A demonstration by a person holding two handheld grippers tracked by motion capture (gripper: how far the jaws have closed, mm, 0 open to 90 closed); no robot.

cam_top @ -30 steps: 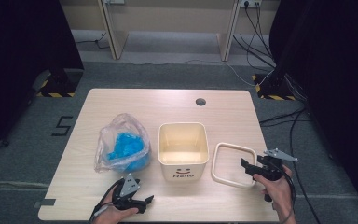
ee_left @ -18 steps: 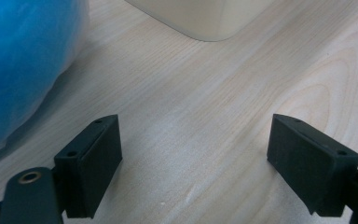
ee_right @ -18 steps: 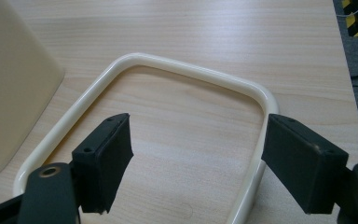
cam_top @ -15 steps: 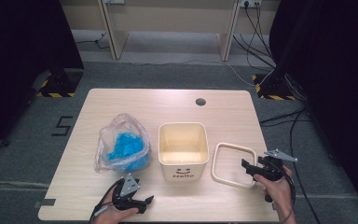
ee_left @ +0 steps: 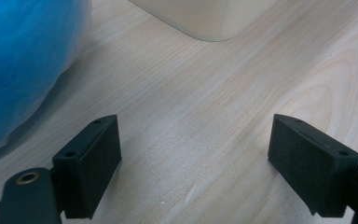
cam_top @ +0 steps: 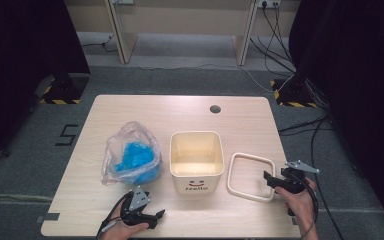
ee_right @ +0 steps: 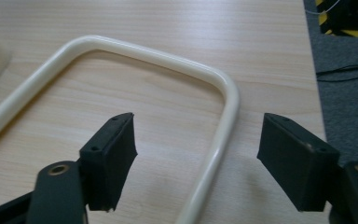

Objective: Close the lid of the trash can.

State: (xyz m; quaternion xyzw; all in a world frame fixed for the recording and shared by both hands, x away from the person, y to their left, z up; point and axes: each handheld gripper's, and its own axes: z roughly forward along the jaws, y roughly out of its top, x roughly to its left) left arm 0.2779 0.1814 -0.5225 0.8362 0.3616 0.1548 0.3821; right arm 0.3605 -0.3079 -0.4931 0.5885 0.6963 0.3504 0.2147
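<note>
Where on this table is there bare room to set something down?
The far strip of the light wooden table, beyond the clear plastic bag of blue material and the cream square bin, is bare. The near edge is crowded by both hand-held grippers and the cream square ring.

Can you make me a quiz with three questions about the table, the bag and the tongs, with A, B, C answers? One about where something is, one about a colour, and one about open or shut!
1. Where does the cream ring lie?
A. Inside the bin
B. On the table, on the bin's right
C. On top of the bag

2. What colour is the stuff in the clear bag?
A. Blue
B. Red
C. Green

3. How do the right tongs stand?
A. Shut on the ring
B. Shut on nothing
C. Open, with one side of the ring between the jaws

Answers:
1. B: in the high view the ring lies flat on the table beside the cream bin.
2. A: bright blue shows through the plastic.
3. C: the right gripper view shows the jaws wide apart on either side of the ring's bar, not touching it.
</note>
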